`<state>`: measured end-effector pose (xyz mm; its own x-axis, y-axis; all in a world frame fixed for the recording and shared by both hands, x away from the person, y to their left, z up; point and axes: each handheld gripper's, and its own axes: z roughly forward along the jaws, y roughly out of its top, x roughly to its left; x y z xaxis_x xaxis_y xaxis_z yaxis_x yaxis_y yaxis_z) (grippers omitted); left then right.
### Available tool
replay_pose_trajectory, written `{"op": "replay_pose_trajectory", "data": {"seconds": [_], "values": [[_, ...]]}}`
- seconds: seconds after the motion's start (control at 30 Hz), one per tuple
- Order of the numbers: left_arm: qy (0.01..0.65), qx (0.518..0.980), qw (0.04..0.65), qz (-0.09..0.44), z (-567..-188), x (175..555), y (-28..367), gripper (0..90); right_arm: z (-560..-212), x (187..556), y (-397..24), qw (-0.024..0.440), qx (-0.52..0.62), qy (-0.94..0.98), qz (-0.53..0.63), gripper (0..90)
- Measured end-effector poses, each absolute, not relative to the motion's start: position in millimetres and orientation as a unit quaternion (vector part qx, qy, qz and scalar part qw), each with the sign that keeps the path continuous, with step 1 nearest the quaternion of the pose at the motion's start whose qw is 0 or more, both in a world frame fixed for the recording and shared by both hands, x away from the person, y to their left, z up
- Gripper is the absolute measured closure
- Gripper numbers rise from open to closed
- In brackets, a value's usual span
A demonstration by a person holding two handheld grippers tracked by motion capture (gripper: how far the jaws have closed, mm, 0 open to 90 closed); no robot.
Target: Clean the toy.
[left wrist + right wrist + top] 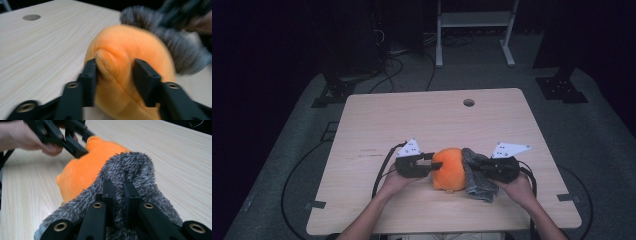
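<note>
Near front-middle of table (377,112), orange plush toy (448,169) sits between my two grippers, grey fuzzy cloth (476,176) draped against its right side. Right gripper (482,165): jaws clenched on cloth fold. Left gripper (435,161): jaws parted, flanking small nub on toy, right pad off it, no firm pinch. My read: cloth partly over toy; wrapping or pulling apart unfinished, cannot tell which.
</note>
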<state>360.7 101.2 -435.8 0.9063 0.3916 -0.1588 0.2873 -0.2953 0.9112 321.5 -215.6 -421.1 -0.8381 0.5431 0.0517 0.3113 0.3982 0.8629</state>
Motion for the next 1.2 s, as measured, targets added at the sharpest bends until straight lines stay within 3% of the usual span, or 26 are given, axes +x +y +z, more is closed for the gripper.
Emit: {"op": "replay_pose_trajectory", "data": {"seconds": [0.03,0.13,0.2,0.27,0.37,0.47,0.57,0.67,0.8,0.87,0.9,1.0,1.2], "values": [[0.216,0.797,0.563,0.036,-434,361,101,37.3,-422,319,-213,0.121,0.252,0.832,0.48,81.6],[0.228,0.805,0.547,0.028,-430,362,91,22.4,-423,310,-207,0.123,0.221,0.841,0.478,81.6],[0.231,0.821,0.522,0.02,-434,363,83,18.3,-423,303,-204,0.129,0.208,0.847,0.472,81.5],[0.229,0.818,0.528,0.011,-438,362,80,27.3,-425,300,-205,0.136,0.208,0.849,0.466,81.4],[0.187,0.824,0.53,0.066,-432,352,76,45.9,-426,301,-214,0.125,0.224,0.843,0.472,81.5],[0.142,0.812,0.552,0.124,-425,343,75,50.8,-416,301,-221,0.126,0.234,0.823,0.502,81.5],[0.098,0.811,0.55,0.173,-421,336,69,51.3,-403,306,-221,0.134,0.237,0.803,0.53,81.5],[0.093,0.813,0.551,0.163,-425,338,69,50.1,-398,319,-217,0.134,0.243,0.798,0.536,81.5],[0.157,0.804,0.565,0.102,-428,349,77,26.4,-412,327,-205,0.12,0.248,0.811,0.515,81.7],[0.172,0.811,0.552,0.089,-427,353,77,19.8,-416,324,-197,0.116,0.24,0.816,0.514,81.7],[0.17,0.815,0.547,0.089,-427,353,77,21.4,-416,322,-194,0.12,0.233,0.819,0.51,81.7],[0.161,0.823,0.536,0.099,-429,350,76,40.4,-415,319,-193,0.132,0.234,0.822,0.502,81.7],[0.149,0.825,0.536,0.096,-431,348,81,44.4,-426,319,-218,0.112,0.264,0.826,0.485,81.7]]}}
